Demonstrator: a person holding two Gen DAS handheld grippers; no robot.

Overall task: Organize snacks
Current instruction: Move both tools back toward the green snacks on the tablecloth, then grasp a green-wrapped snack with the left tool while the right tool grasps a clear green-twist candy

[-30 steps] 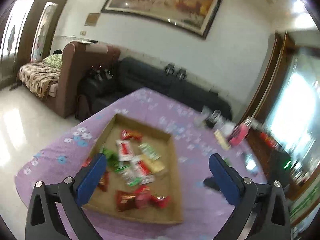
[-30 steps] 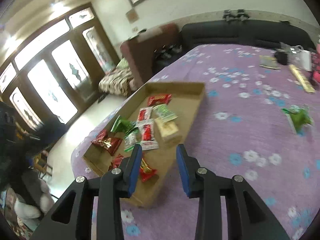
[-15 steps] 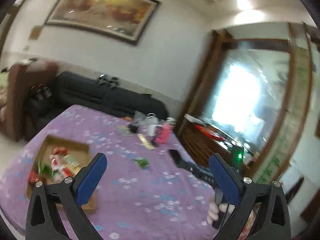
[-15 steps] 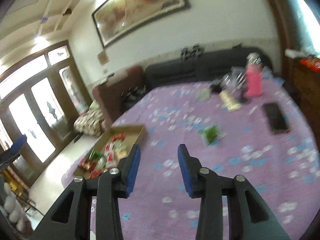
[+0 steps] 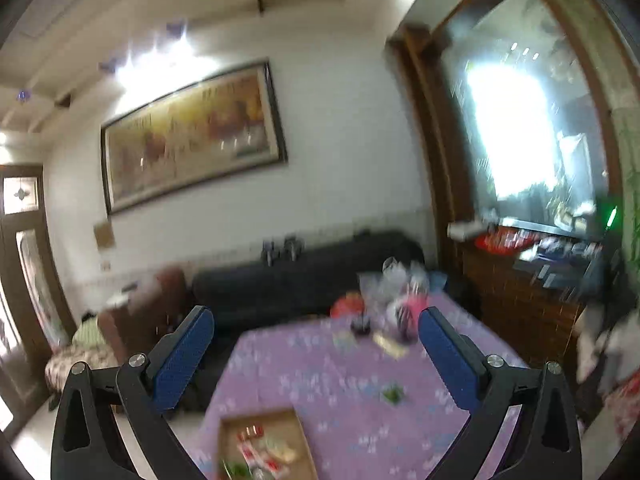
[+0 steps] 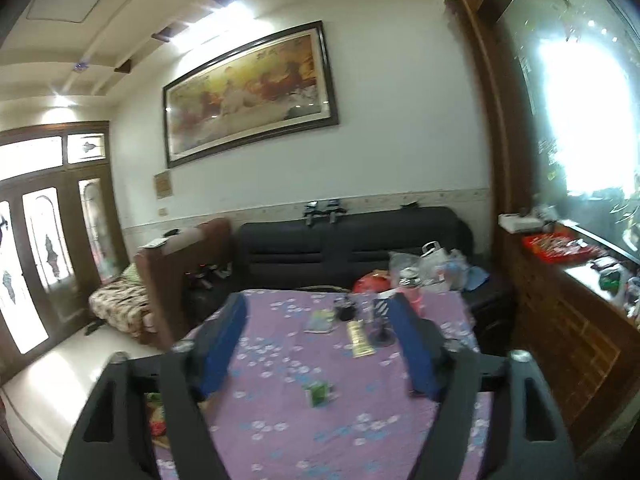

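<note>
Hovering above the purple floral-cloth table (image 5: 352,364), the left gripper (image 5: 316,328) had its blue-padded fingers (image 5: 182,356) spread wide with nothing between them. Right gripper (image 6: 318,324) likewise stood released, its blue fingers (image 6: 220,344) far apart and empty, raised over the same table (image 6: 280,360). Neither gripper touched any snack.

A shallow brown cardboard tray (image 5: 298,420) sat at the near left part of the table in the left wrist view, holding a jumble of red, white and green snack packets (image 5: 260,452). The right wrist view showed only a sliver of that tray (image 6: 154,420) behind the left finger. One small green snack packet (image 5: 393,393) lay alone on the cloth, well apart from the tray, toward the table's middle; the right wrist view showed it (image 6: 318,392) between the two fingers, lower down.

At the far end of the table lay a long yellow wrapped bar (image 6: 360,340), a flat green-white packet (image 6: 320,320), a pink bottle (image 5: 412,308) and crumpled clear plastic bags (image 6: 432,264). A black sofa (image 6: 352,240) ran along the wall behind the table, a brown armchair (image 6: 180,264) beside it, a wide framed painting (image 6: 248,92) above. Left wrist view was blurred, so packet details could not be told.
</note>
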